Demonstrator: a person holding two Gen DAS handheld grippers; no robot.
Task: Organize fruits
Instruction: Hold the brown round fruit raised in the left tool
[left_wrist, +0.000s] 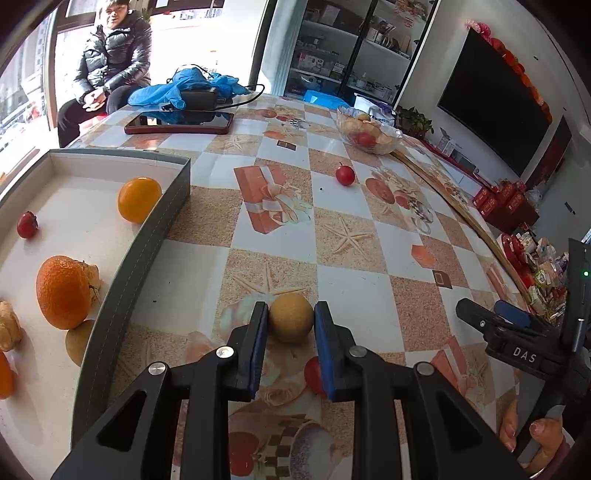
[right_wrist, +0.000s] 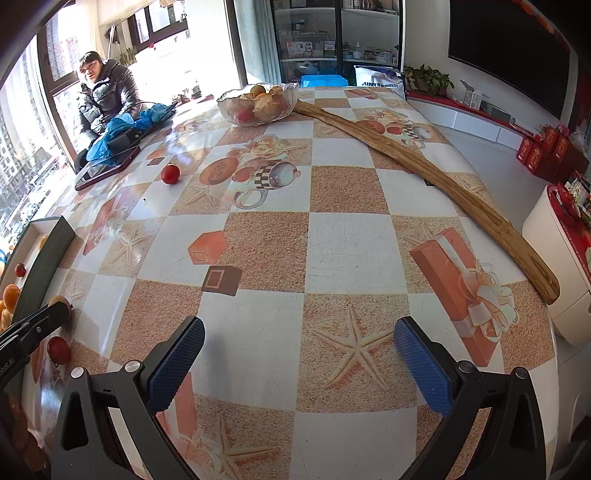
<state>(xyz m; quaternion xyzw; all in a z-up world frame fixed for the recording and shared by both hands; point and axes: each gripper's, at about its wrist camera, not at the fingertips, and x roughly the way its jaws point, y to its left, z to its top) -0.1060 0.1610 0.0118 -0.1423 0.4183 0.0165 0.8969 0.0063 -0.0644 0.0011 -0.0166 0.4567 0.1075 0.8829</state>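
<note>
My left gripper (left_wrist: 290, 318) is shut on a small tan round fruit (left_wrist: 291, 322) that rests on the table, just right of the grey tray (left_wrist: 155, 236). The tray holds two oranges (left_wrist: 63, 291), a small red fruit (left_wrist: 27, 224) and other fruit. A red tomato (left_wrist: 313, 374) lies under my left gripper's right finger. Another red tomato (left_wrist: 345, 174) lies farther out on the table. My right gripper (right_wrist: 299, 343) is open and empty above the table; it also shows in the left wrist view (left_wrist: 491, 317).
A glass bowl of fruit (right_wrist: 256, 103) stands at the far side. A long wooden board (right_wrist: 424, 173) lies along the right edge. A phone (left_wrist: 179, 123), a black device and blue cloth (left_wrist: 184, 88) lie at the far left. A person (left_wrist: 107, 62) sits beyond.
</note>
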